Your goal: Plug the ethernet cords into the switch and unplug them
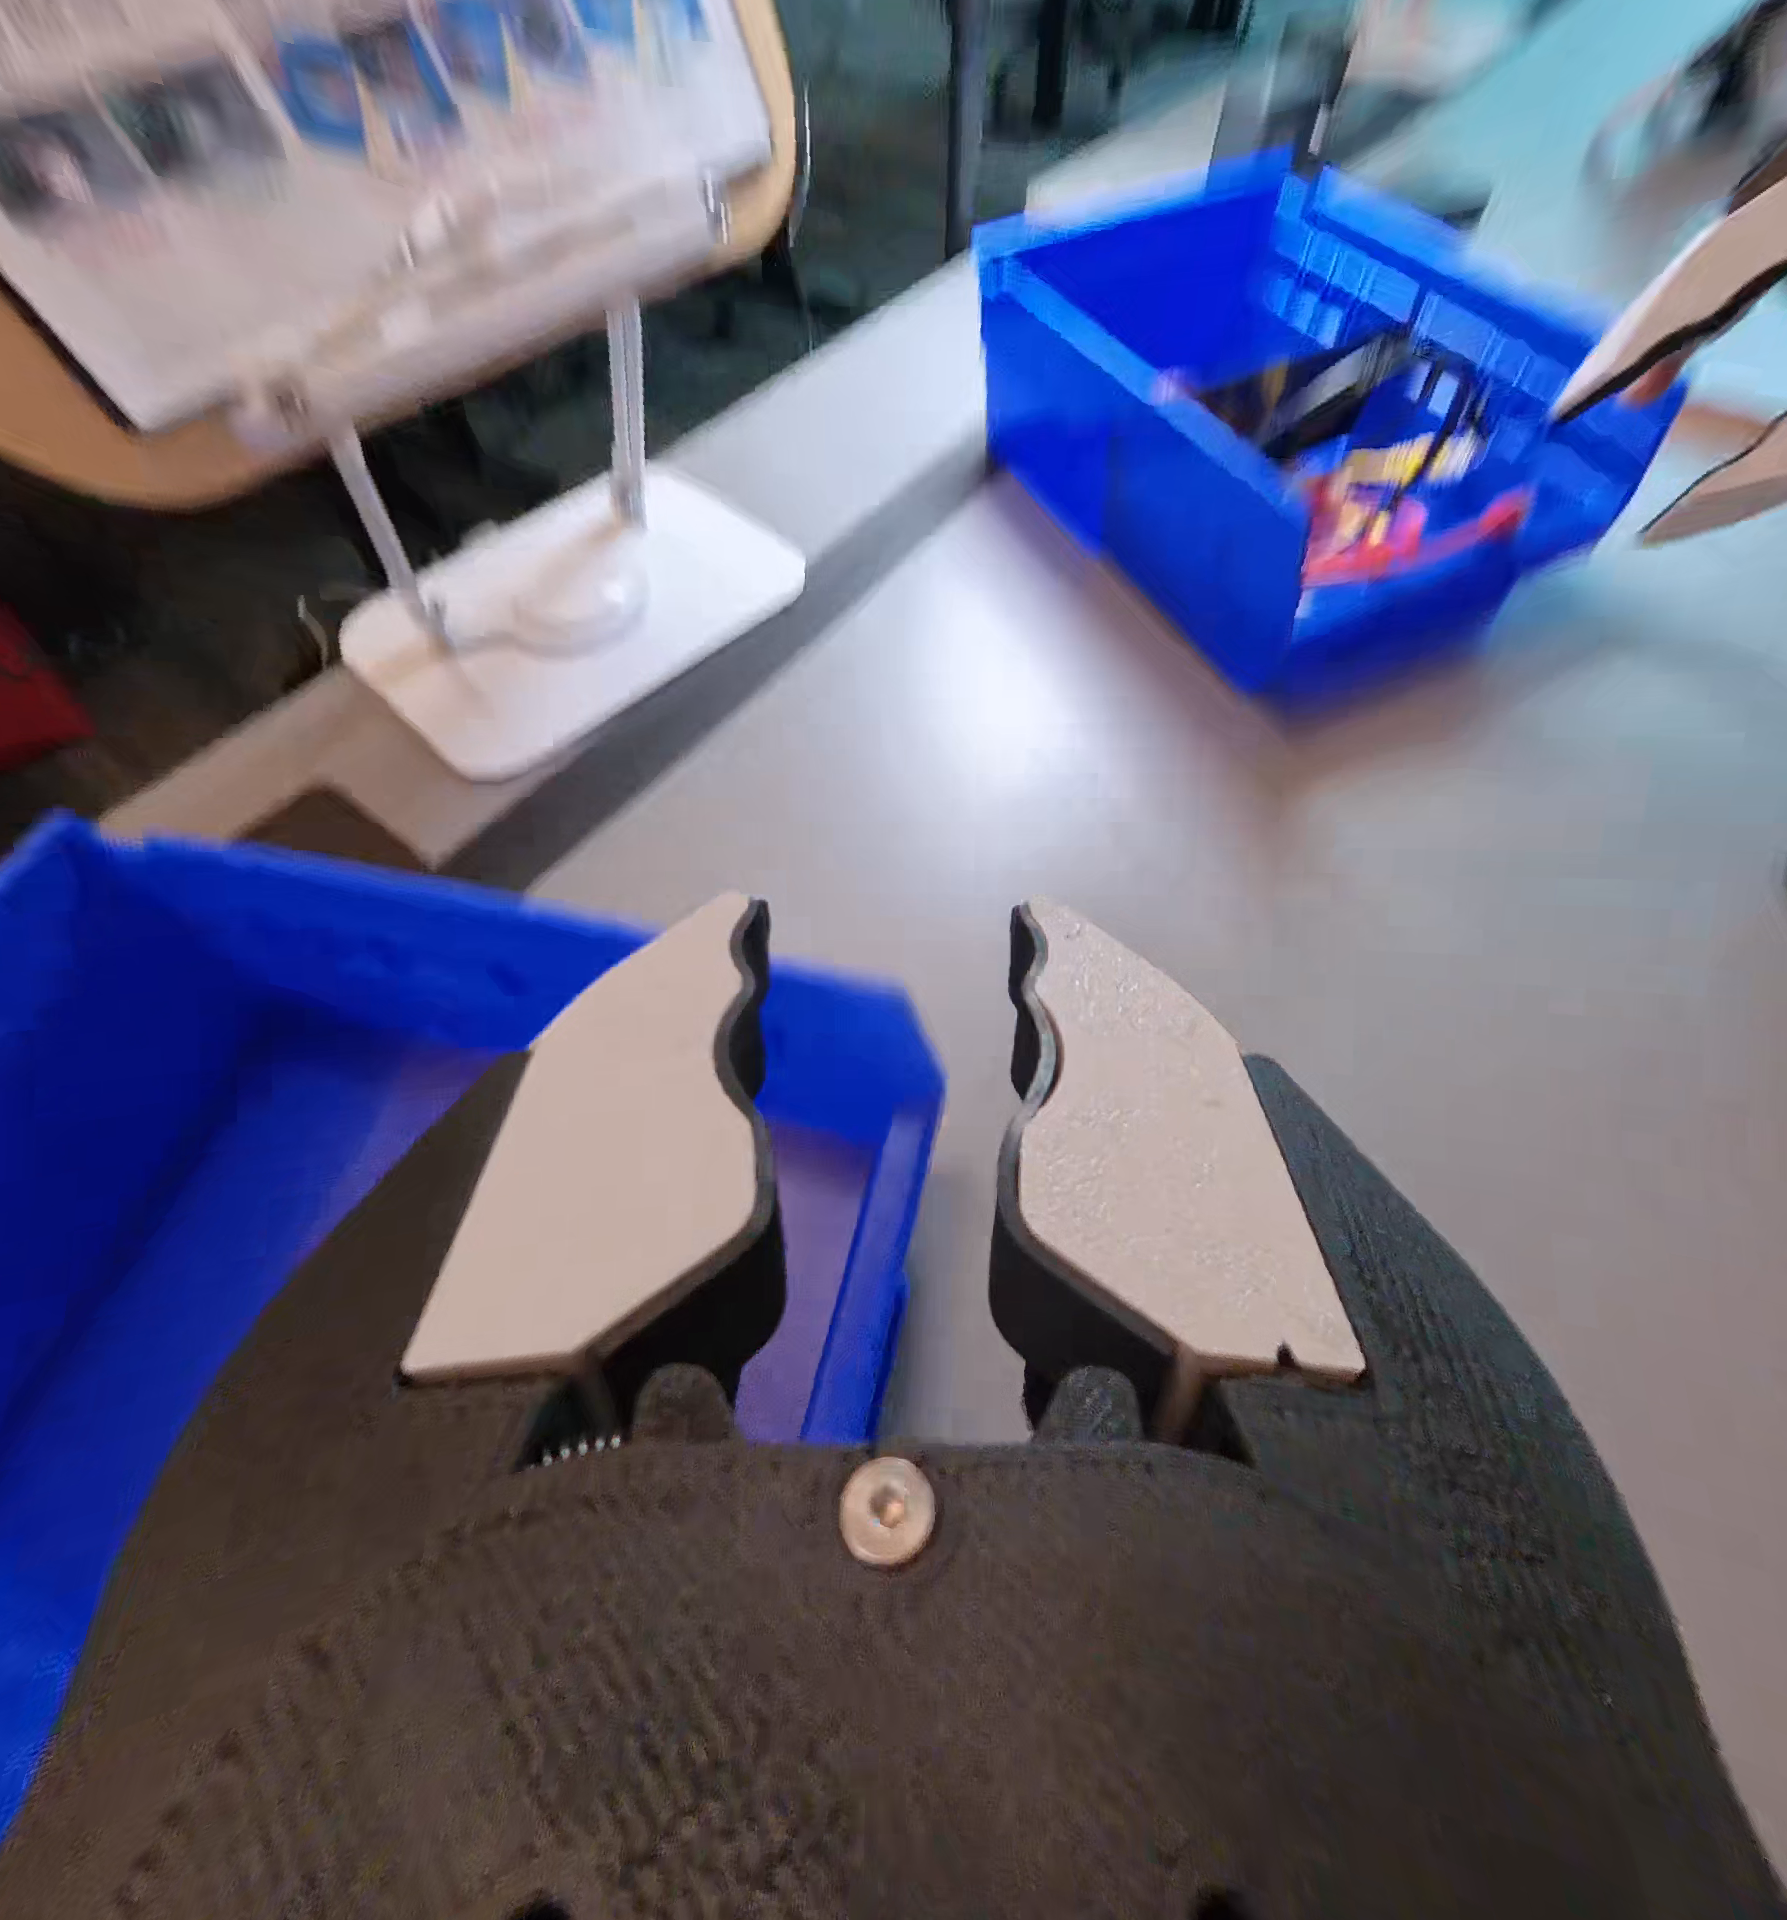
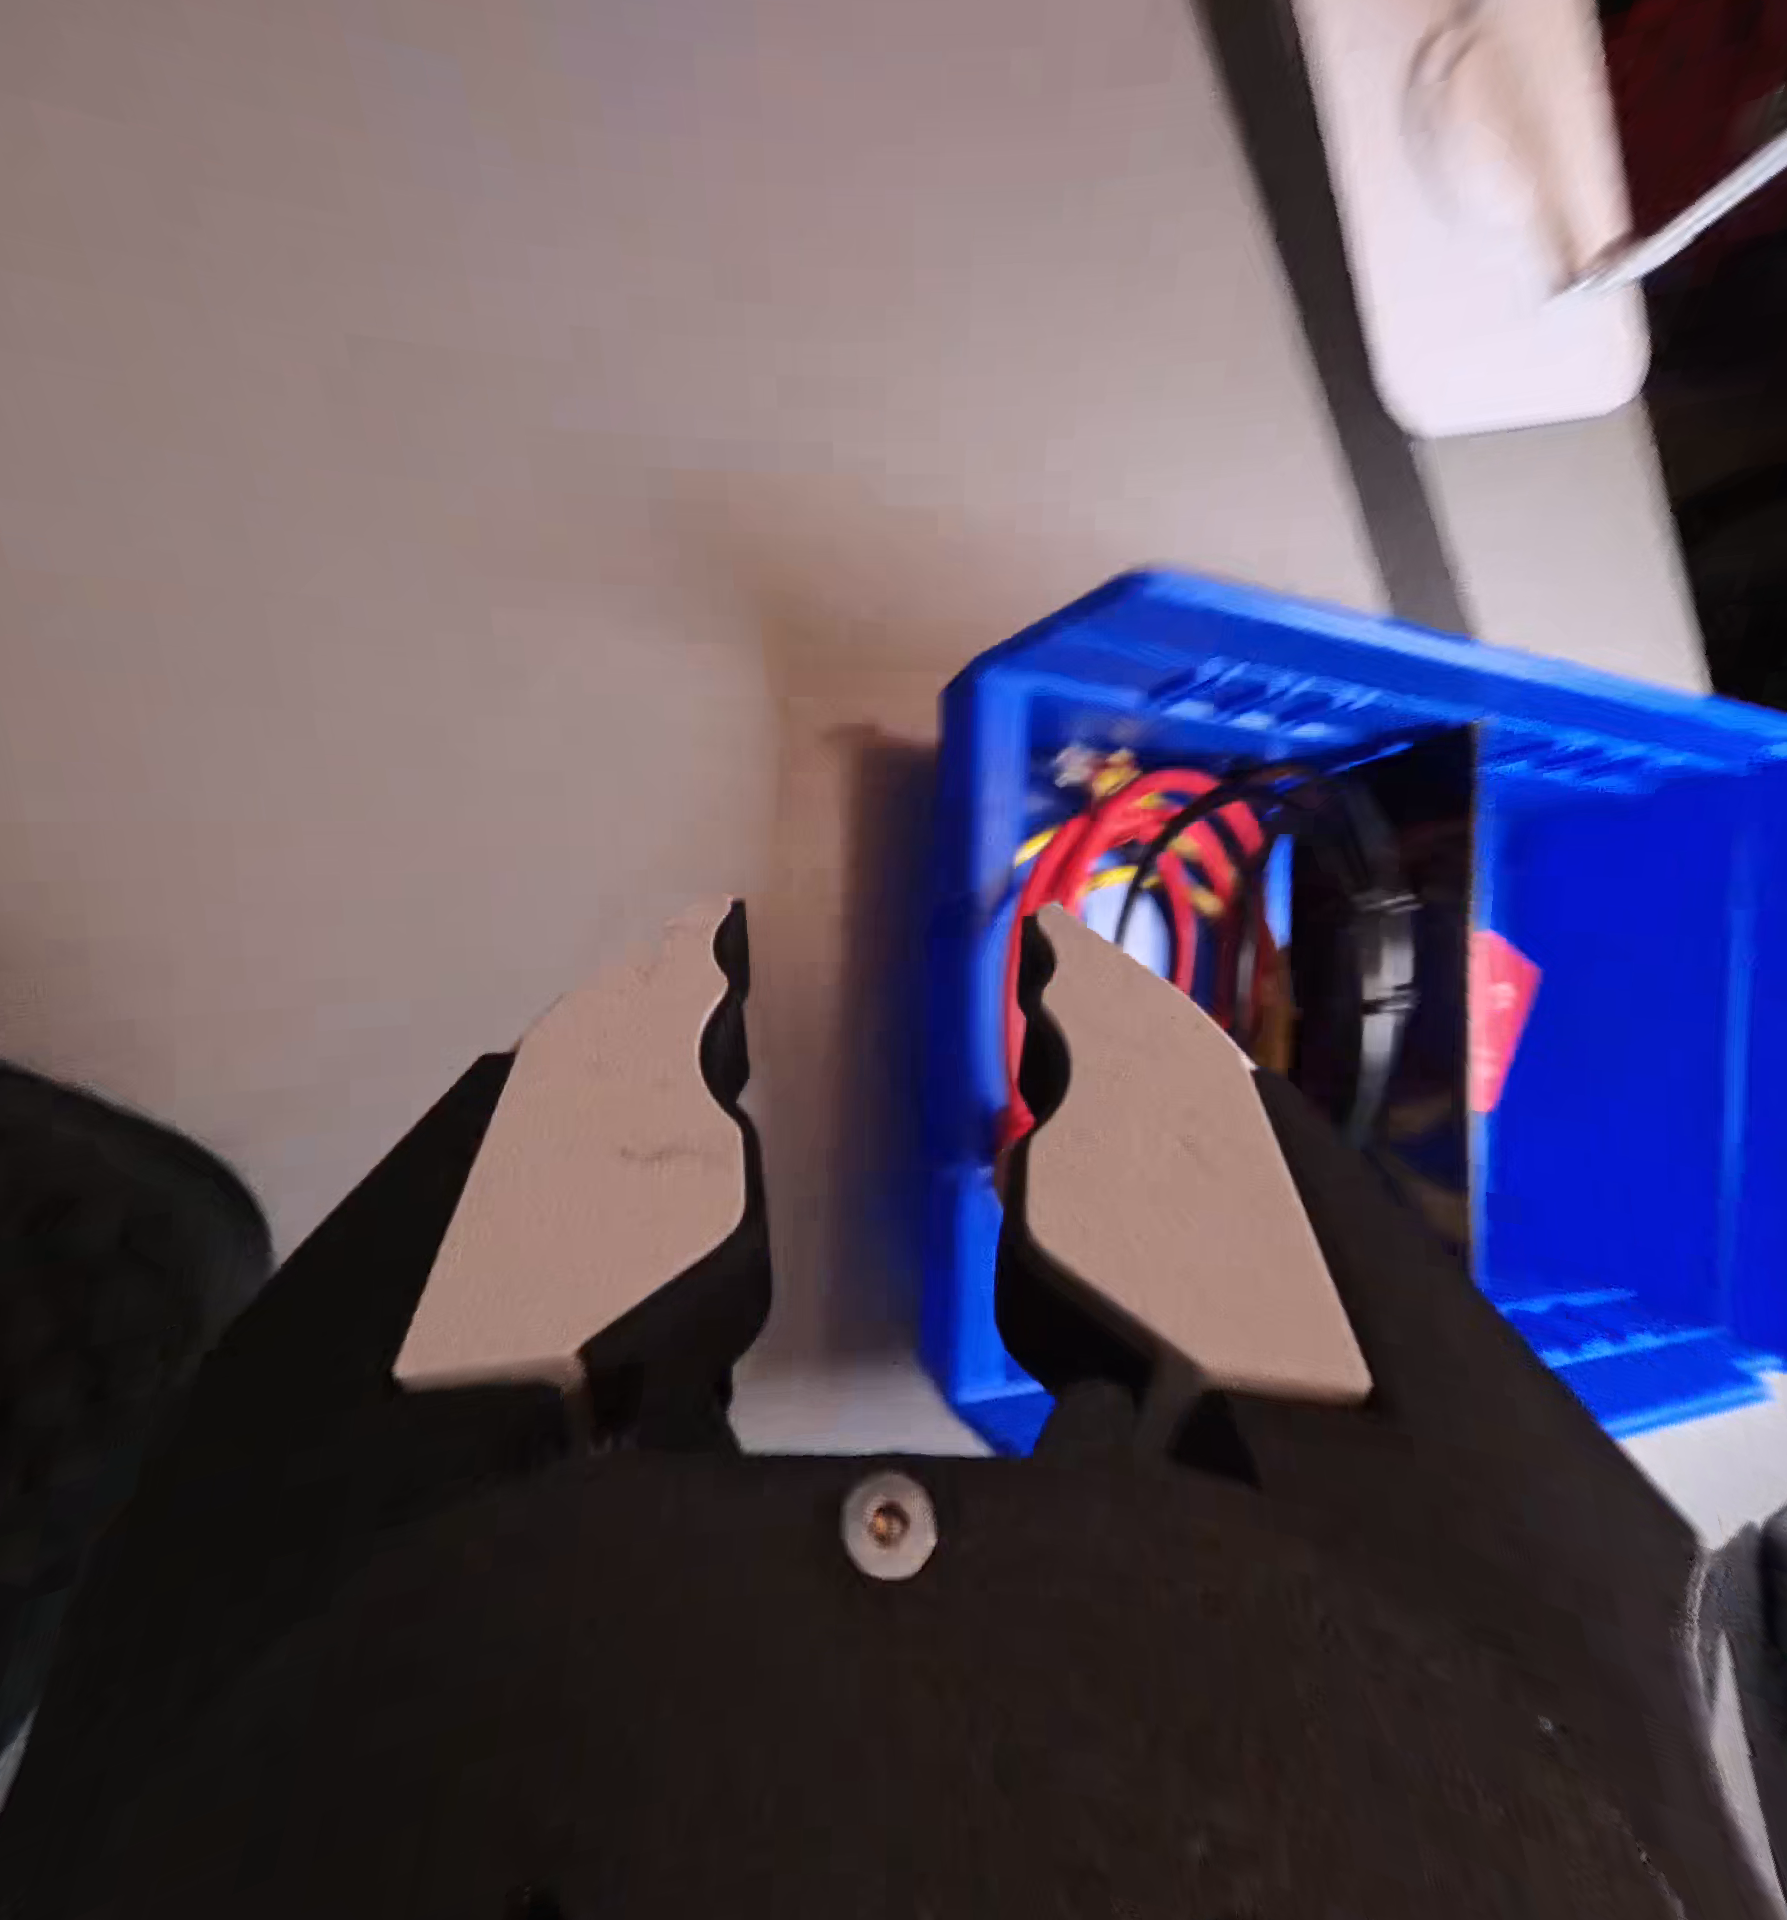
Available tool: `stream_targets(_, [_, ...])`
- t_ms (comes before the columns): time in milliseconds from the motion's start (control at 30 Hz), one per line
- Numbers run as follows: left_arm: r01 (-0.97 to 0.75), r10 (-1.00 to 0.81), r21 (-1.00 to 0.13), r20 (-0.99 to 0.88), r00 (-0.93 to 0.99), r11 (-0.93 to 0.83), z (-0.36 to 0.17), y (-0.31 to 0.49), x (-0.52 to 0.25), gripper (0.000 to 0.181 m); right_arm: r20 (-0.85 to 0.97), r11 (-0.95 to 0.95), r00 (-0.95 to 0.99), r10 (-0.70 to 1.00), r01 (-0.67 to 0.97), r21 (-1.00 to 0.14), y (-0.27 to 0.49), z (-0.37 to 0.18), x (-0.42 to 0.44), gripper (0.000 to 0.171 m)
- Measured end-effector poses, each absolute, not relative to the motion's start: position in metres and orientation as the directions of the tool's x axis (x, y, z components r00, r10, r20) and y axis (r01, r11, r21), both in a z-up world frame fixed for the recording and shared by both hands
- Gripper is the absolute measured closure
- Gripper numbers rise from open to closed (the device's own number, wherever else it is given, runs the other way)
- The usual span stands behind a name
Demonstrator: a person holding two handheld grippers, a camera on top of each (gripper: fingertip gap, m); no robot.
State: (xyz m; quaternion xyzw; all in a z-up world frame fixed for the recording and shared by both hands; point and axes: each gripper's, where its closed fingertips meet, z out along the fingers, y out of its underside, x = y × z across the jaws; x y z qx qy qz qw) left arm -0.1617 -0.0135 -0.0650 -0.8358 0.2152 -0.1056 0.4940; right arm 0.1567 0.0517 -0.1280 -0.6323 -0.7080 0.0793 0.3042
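A: Progress?
B: None visible. Left gripper (image 1: pixel 887 914) and right gripper (image 2: pixel 884 920) both parted, empty. Red and black cords (image 2: pixel 1169 842) coiled in blue bin (image 2: pixel 1647 1039); switch unseen. Plugging, unplugging remain.

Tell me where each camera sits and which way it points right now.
Left wrist view: rides the left tool, looking across the grey table over a near empty blue bin toward a white stand; its open fingers show.
Right wrist view: rides the right tool, looking down; its open fingers show.
Shared: the blue bin of cords, the stand's base, and the right tool.
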Motion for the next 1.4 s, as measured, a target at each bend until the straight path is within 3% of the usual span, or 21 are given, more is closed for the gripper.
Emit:
stream_targets(167, [-0.362,-0.446,-0.725,-0.084,0.891,-0.586,-0.148,-0.054,-0.186,0.133,0.434,0.137,0.028,0.900,0.929,-0.345,0.071,-0.187,0.178,0.120])
stream_targets(300, [-0.422,-0.426,-0.673,-0.173,0.888,-0.607,-0.172,-0.067,-0.197,0.129,0.473,0.120,-0.034,0.881,0.981,-0.152,0.095,-0.203,0.192,0.120])
stream_targets(467, [-0.529,-0.435,-0.525,-0.302,0.848,-0.667,-0.199,-0.065,-0.218,0.125,0.443,0.127,-0.081,0.893,0.989,-0.076,0.108,-0.221,0.192,0.131])
stream_targets(533, [-0.566,-0.458,-0.468,-0.332,0.825,-0.679,-0.209,-0.062,-0.222,0.127,0.451,0.138,-0.084,0.888,0.986,-0.088,0.113,-0.223,0.188,0.143])
stream_targets(700, [-0.635,-0.518,-0.380,-0.371,0.770,-0.672,-0.224,-0.055,-0.221,0.148,0.482,0.168,-0.104,0.870,0.982,-0.090,0.114,-0.223,0.185,0.143])
stream_targets(900, [-0.719,-0.569,-0.382,-0.441,0.694,-0.581,-0.223,-0.045,-0.203,0.150,0.529,0.264,-0.178,0.830,0.961,-0.089,0.090,-0.222,0.175,0.142])
stream_targets(1233, [-0.885,-0.753,-0.396,-0.498,0.429,-0.243,-0.220,-0.018,-0.093,0.149,0.574,0.460,-0.317,0.755,0.880,-0.119,-0.009,-0.220,0.121,0.140])
stream_targets(1300, [-0.892,-0.749,-0.415,-0.531,0.396,-0.178,-0.217,-0.009,-0.084,0.149,0.588,0.471,-0.302,0.750,0.869,-0.154,-0.026,-0.216,0.116,0.138])
stream_targets(1400, [-0.835,-0.715,-0.529,-0.524,0.463,-0.152,-0.200,-0.007,-0.075,0.143,0.582,0.446,-0.185,0.792,0.827,-0.343,-0.059,-0.187,0.108,0.128])
